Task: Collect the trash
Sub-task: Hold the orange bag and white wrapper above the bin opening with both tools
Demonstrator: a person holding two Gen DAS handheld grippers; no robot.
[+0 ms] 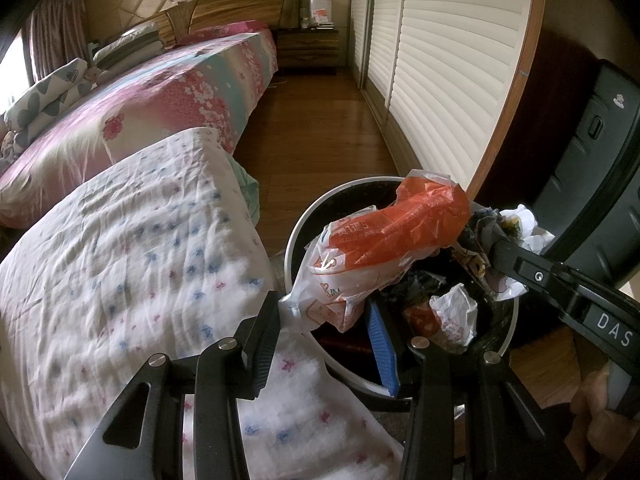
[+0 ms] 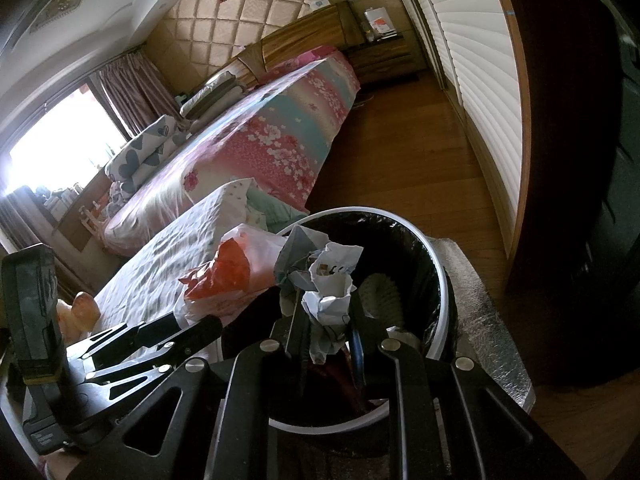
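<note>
A round white bin (image 1: 294, 232) with a black liner stands beside the bed; it also shows in the right wrist view (image 2: 438, 264). An orange and white plastic bag (image 1: 392, 236) hangs over the bin's mouth, and my left gripper (image 1: 324, 316) is open with the bag's lower part between its fingers. My right gripper (image 2: 326, 312) is shut on a wad of crumpled paper and wrappers (image 2: 328, 280) held over the bin. The same wad shows in the left wrist view (image 1: 516, 224) at the right gripper's tip. More trash (image 1: 456, 312) lies inside the bin.
A white quilted cover (image 1: 132, 256) lies on the bed end left of the bin. A floral bed (image 1: 168, 92) stretches behind. Wooden floor (image 1: 320, 132) runs to a nightstand (image 1: 308, 46). White louvred wardrobe doors (image 1: 448, 80) line the right. A dark suitcase (image 1: 592, 152) stands right of the bin.
</note>
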